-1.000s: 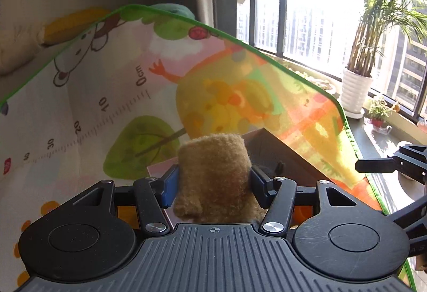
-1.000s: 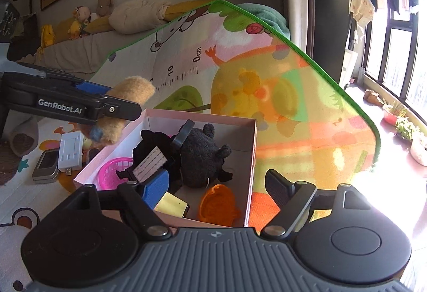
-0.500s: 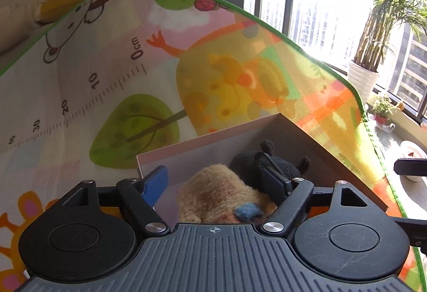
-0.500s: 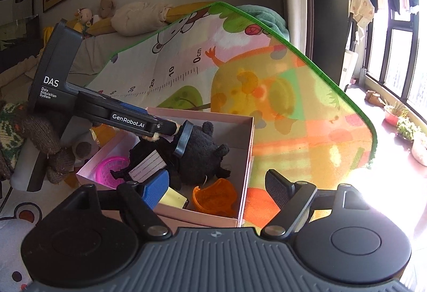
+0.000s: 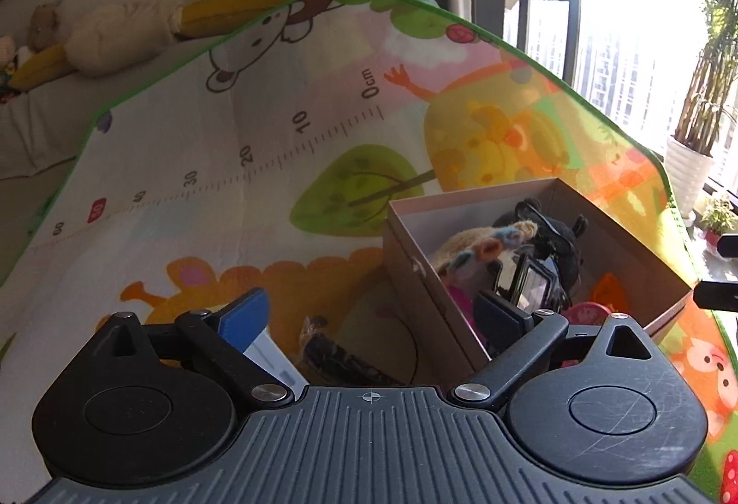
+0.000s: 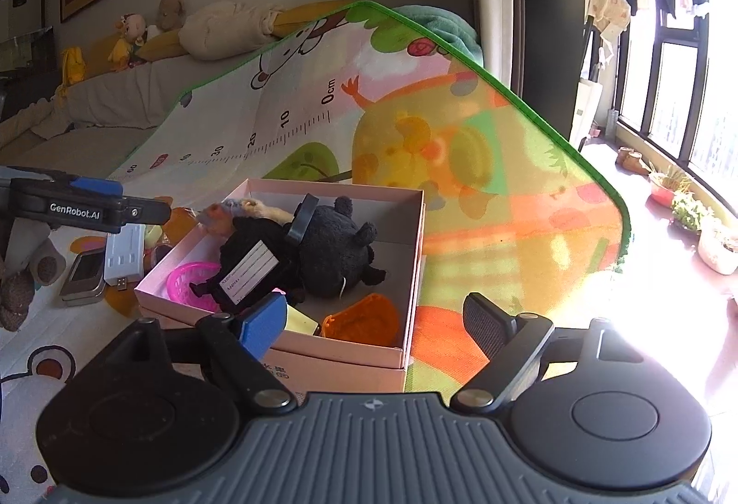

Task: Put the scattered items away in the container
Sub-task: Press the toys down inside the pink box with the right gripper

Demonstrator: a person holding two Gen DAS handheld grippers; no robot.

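The pink box (image 6: 417, 255) holds a tan plush toy (image 6: 240, 211), a black plush (image 6: 332, 250), a tagged black pouch (image 6: 251, 271), a pink basket (image 6: 187, 278) and an orange piece (image 6: 364, 319). In the left wrist view the tan plush (image 5: 479, 243) lies loose in the box (image 5: 415, 269), to the right of my left gripper (image 5: 373, 315). Its jaws are opening, with nothing between them. My right gripper (image 6: 373, 322) hovers over the box's near edge. Its jaws are opening slightly, and nothing is gripped. In the right wrist view the left gripper (image 6: 138, 204) sits left of the box.
On the play mat (image 6: 484, 190) left of the box lie a white adapter (image 6: 122, 255), a metal tin (image 6: 85, 278) and a brown knitted toy (image 6: 18, 292). A dark wrapped item (image 5: 341, 356) lies under the left gripper. A sofa with cushions stands behind, potted plants by the window.
My left gripper carried the tan plush over the box, opened and let it drop inside. It then drew back to the left of the box. The right gripper barely moved.
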